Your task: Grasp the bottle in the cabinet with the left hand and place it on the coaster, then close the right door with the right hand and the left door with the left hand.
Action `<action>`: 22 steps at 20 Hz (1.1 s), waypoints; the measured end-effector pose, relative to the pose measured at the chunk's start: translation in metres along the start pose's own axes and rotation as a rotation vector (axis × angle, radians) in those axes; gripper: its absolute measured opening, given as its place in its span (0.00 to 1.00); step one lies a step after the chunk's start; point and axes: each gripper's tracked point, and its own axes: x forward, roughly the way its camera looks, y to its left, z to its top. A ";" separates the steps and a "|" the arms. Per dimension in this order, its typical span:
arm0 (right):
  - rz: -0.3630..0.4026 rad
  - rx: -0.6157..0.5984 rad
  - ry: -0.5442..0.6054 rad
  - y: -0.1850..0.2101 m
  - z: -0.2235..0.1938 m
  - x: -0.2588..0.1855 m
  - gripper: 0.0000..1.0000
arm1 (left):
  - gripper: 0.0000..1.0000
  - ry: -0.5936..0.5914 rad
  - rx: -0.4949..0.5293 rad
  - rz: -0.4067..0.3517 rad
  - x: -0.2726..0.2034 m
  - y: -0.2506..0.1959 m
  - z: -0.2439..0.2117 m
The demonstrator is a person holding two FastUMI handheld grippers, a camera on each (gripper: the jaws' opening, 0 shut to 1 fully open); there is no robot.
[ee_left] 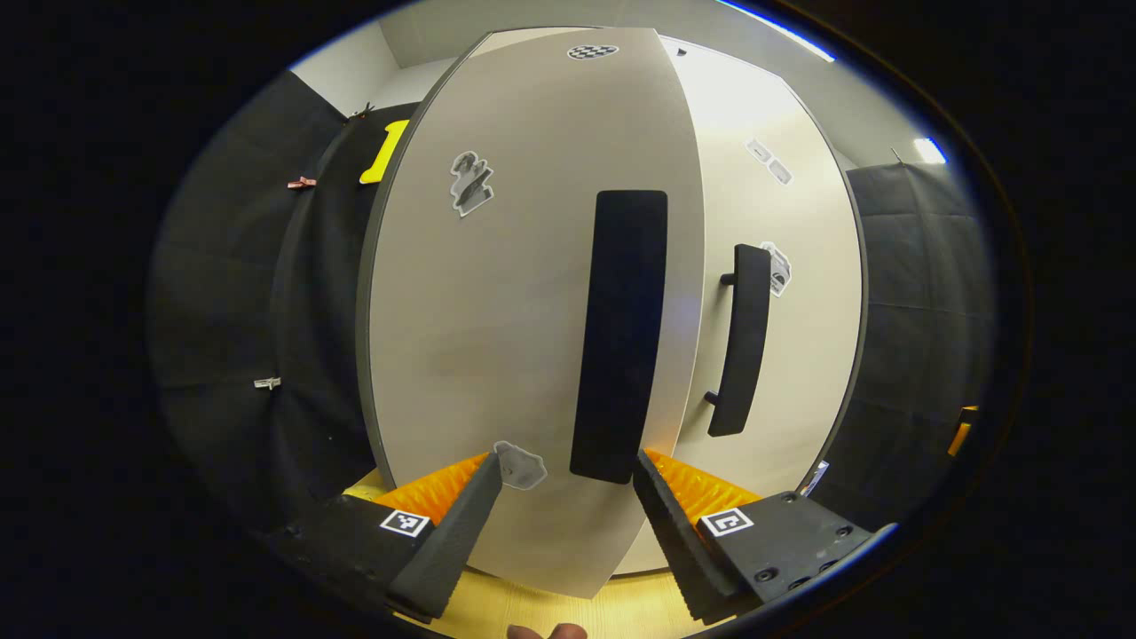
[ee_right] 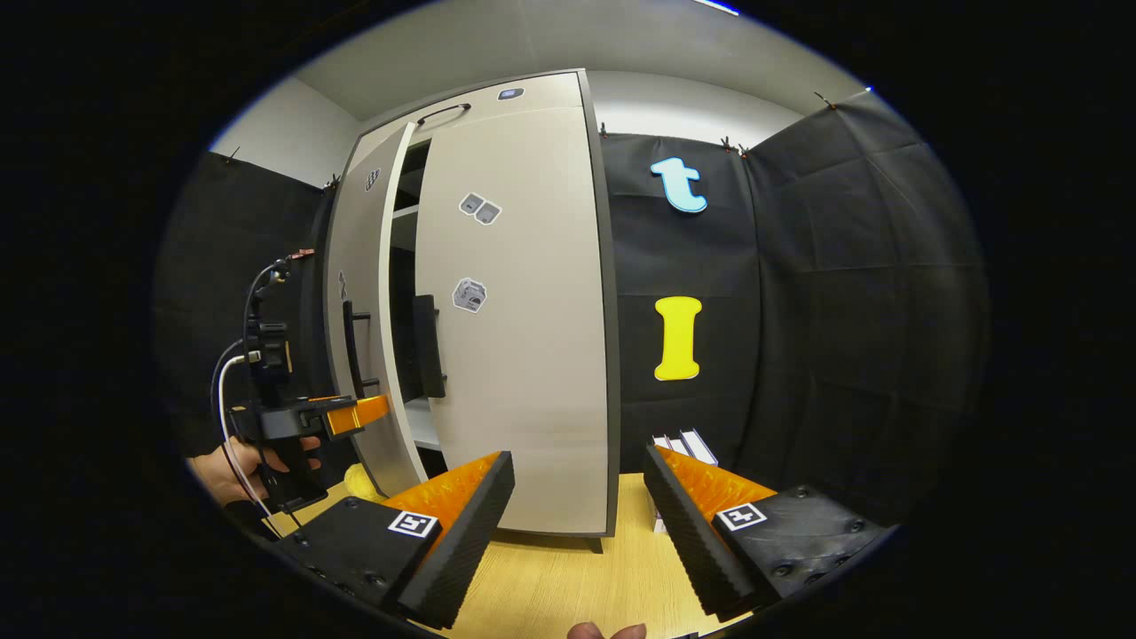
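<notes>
Left gripper [ee_left: 568, 497] spread, empty, close before left door [ee_left: 497, 311], ajar; right gripper [ee_right: 577, 497] spread, right door [ee_right: 524, 355] shut.

The cabinet [ee_right: 515, 355] interior is mostly hidden behind its doors; stickers [ee_right: 469, 295] too small to read (white boxes [ee_right: 683, 444] at five o'clock half-hidden).

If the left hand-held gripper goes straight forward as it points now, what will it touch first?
Most likely the left door of the cabinet, near its black handle. The left hand-held gripper is open and aims at the door's face between its fingers. The door looks close, though depth is hard to judge here.
</notes>
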 end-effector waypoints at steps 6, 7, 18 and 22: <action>0.010 -0.002 0.003 0.011 0.001 -0.004 0.98 | 0.96 -0.035 0.075 -0.011 -0.037 0.008 0.016; 0.013 0.000 0.002 0.013 0.001 -0.004 0.98 | 0.96 -0.036 0.096 -0.014 -0.044 0.009 0.018; 0.036 -0.002 -0.025 0.060 0.013 -0.021 0.98 | 0.95 -0.081 0.134 -0.043 -0.141 0.031 0.042; 0.038 -0.015 -0.043 0.078 0.017 -0.027 0.98 | 0.95 -0.100 0.153 -0.009 -0.174 0.056 0.051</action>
